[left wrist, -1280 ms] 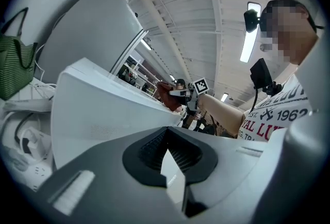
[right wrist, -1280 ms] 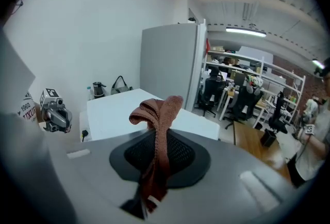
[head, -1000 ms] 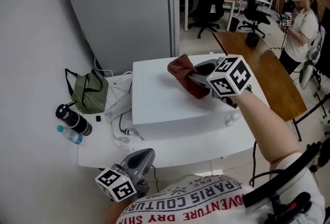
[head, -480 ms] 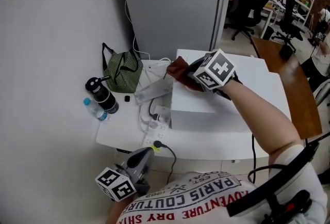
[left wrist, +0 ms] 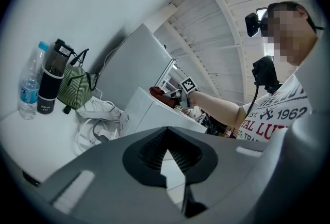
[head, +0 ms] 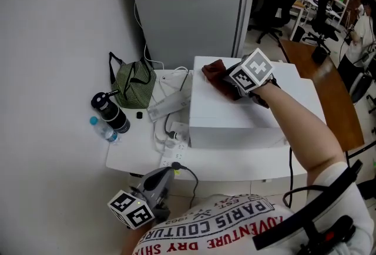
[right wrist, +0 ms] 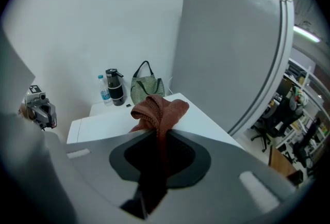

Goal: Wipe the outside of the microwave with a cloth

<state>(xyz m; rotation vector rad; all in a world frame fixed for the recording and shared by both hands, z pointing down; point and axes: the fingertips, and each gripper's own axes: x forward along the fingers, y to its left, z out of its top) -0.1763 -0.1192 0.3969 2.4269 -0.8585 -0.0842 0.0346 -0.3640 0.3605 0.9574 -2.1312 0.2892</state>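
Wiping the microwave (head: pixel 232 121) top, right gripper (head: pixel 230 80) clamps the cloth (head: pixel 214 70); best press it flat. Left gripper (head: pixel 165 175) closed, empty.

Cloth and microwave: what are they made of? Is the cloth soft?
The cloth looks like soft knitted or woven fabric, rusty red and matte: ribbed threads show, and it bunches into floppy folds. The microwave has a smooth white casing with flat faces and crisp edges. It is likely painted metal, though plastic cannot be ruled out by look alone.
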